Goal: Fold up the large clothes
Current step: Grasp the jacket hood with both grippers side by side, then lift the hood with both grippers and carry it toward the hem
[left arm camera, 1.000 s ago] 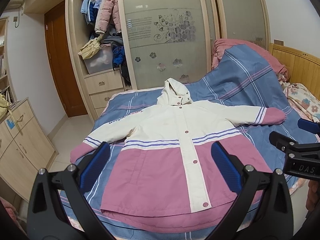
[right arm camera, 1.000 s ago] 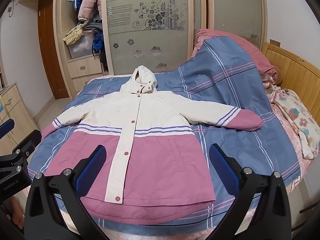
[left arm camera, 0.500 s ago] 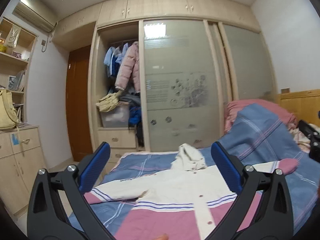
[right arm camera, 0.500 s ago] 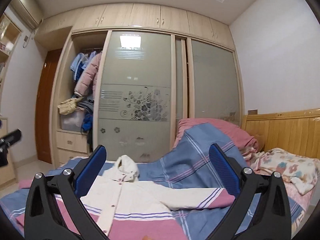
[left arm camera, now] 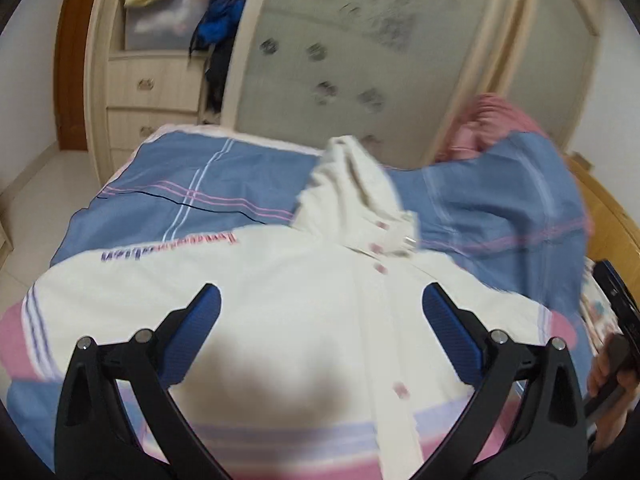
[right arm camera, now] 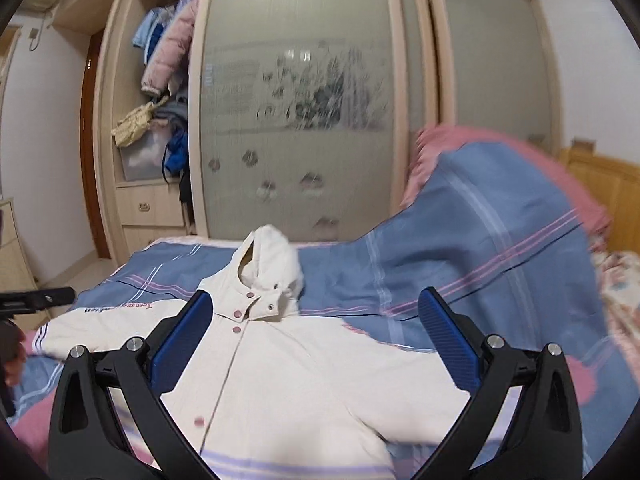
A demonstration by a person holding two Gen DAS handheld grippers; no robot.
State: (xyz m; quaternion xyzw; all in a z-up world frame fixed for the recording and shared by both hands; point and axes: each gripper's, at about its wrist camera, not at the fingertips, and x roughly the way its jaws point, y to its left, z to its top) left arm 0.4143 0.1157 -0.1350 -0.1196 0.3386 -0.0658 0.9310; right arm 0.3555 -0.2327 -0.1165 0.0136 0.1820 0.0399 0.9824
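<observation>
A white and pink hooded jacket (left arm camera: 304, 300) lies face up and spread flat on the bed, sleeves out to both sides, hood (left arm camera: 352, 176) pointing toward the wardrobe. My left gripper (left arm camera: 320, 336) is open and empty, held above the jacket's upper chest. In the right wrist view the jacket (right arm camera: 304, 376) fills the lower frame, with its hood (right arm camera: 272, 264) ahead. My right gripper (right arm camera: 316, 344) is open and empty above the chest, right of the button placket.
A blue plaid duvet (right arm camera: 472, 248) covers the bed and is bunched high at the right by the wooden headboard (right arm camera: 600, 184). A wardrobe with frosted sliding doors (right arm camera: 296, 120) and an open clothes section (right arm camera: 160, 92) stands behind the bed. Drawers (left arm camera: 152, 92) stand at left.
Both grippers have tilted back down from looking at the wardrobe and moved forward over the jacket, now above its white chest near the collar. Both stay open.
</observation>
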